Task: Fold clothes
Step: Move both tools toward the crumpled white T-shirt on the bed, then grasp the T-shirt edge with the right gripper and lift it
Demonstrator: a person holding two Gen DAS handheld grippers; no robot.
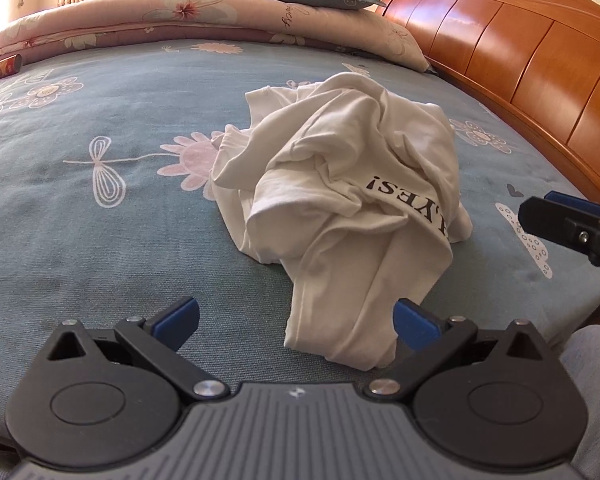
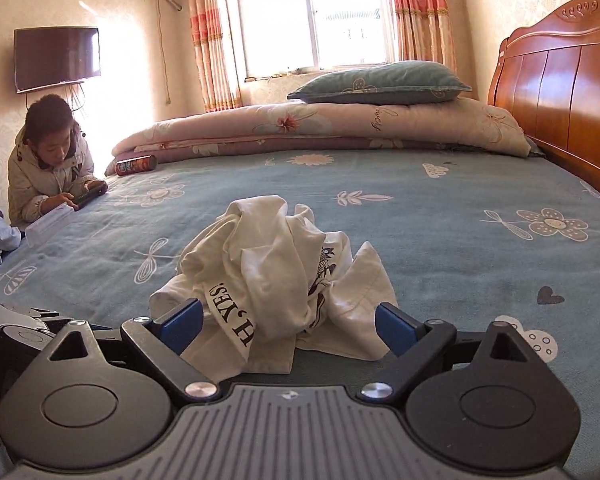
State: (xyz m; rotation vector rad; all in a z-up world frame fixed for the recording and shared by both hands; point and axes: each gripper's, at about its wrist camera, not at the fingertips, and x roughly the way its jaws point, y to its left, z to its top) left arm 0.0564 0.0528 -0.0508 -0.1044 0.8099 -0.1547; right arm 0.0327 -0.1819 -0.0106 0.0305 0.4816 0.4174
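While the white T-shirt point(image 1: 340, 196) lies crumpled on the bed point(image 1: 100, 208)
Left gripper point(image 1: 296, 320) and right gripper point(image 2: 288, 324) gape wide, empty; pinch one hem layer at twelve o'clock.

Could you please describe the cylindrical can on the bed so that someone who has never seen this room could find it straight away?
Start at the folded floral quilt along the bed's far end, under the window. At its left end, a snack can lies on its side on the blue sheet. It is the only hard, tube-shaped item there, dark and printed, unlike the soft bedding around it.
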